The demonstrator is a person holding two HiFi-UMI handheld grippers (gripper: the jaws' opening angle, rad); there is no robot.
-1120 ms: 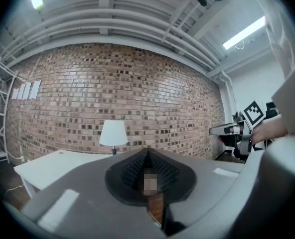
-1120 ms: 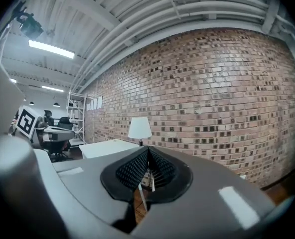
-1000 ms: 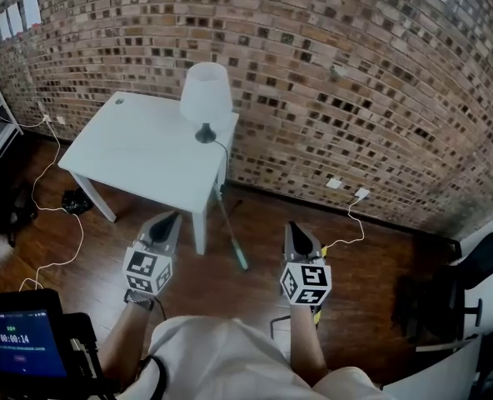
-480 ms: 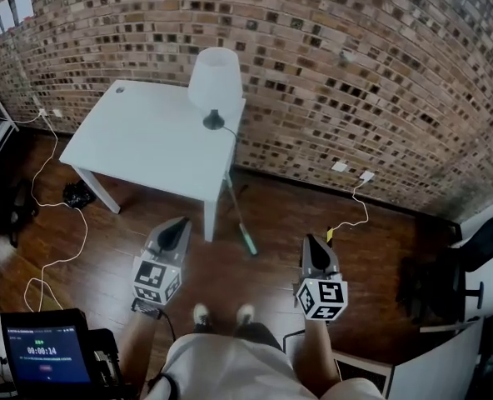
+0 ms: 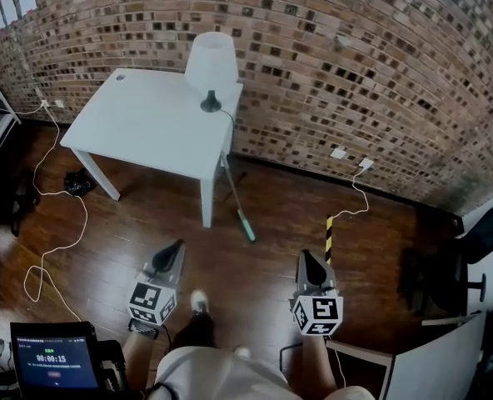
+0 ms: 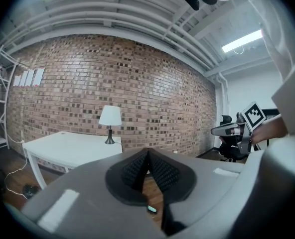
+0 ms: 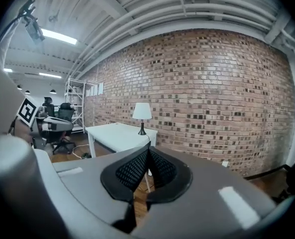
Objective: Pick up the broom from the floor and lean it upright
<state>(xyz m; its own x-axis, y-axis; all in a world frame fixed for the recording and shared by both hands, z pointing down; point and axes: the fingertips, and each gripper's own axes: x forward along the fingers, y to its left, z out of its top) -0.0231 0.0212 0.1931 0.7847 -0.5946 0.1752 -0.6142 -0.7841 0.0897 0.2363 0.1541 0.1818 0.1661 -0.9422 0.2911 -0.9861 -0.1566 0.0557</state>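
Observation:
The broom [image 5: 235, 198] lies on the wooden floor beside the white table's front leg, a thin pole with a teal end [image 5: 246, 226] pointing toward me. Its far end runs back toward the brick wall. My left gripper [image 5: 178, 245] hovers over the floor short of the broom and to its left, jaws shut and empty. My right gripper [image 5: 303, 255] hangs to the broom's right, also shut with nothing in it. In the left gripper view the pads [image 6: 137, 167] meet at the tip; a teal speck [image 6: 151, 209] shows below them. The right gripper's pads [image 7: 160, 164] meet too.
A white table [image 5: 138, 132] with a white lamp [image 5: 211, 63] stands against the brick wall. Cables [image 5: 59, 240] trail over the floor at left. A yellow-and-black striped bar [image 5: 329, 237] lies right of the broom. An office chair [image 5: 446, 282] and a white panel [image 5: 430, 365] stand at right.
I have backed away from the table: both grippers sit lower in the head view and farther from the broom. The striped bar and my shoe have come into sight.

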